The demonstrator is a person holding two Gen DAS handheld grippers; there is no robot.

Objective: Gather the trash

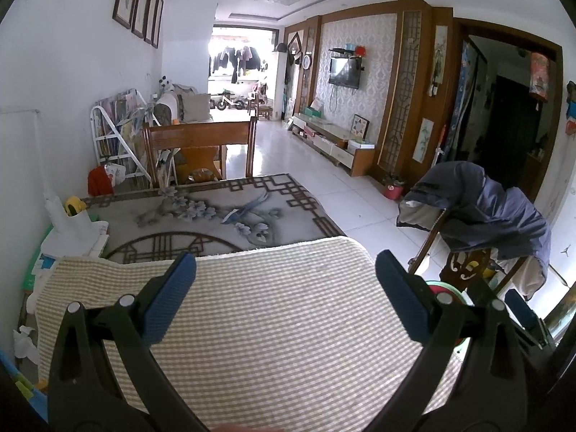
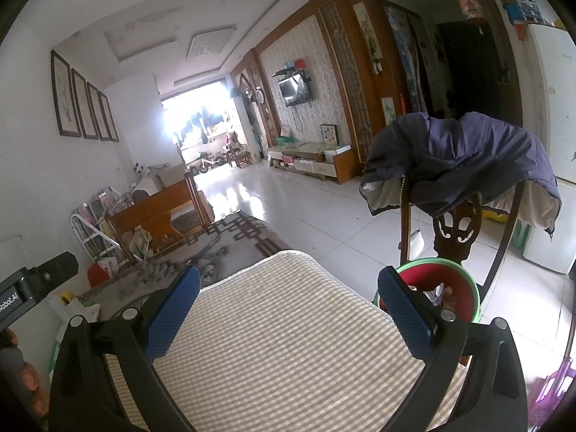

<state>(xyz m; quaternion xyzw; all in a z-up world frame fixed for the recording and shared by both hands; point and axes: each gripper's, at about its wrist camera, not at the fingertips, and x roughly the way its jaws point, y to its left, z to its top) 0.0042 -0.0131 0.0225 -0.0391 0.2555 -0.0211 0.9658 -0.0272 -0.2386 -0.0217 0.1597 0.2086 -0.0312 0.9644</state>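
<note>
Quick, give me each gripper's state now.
Left gripper: open, holding nothing, above the checked cloth.
Right gripper: open, holding nothing.

A mat (image 1: 273, 324) covers the table's (image 1: 201, 216) near end. Off its right edge stands a bin (image 2: 453, 288) holding wrappers (image 2: 437, 293), before a chair (image 2: 457, 223) draped with a jacket (image 2: 468, 151).
</note>
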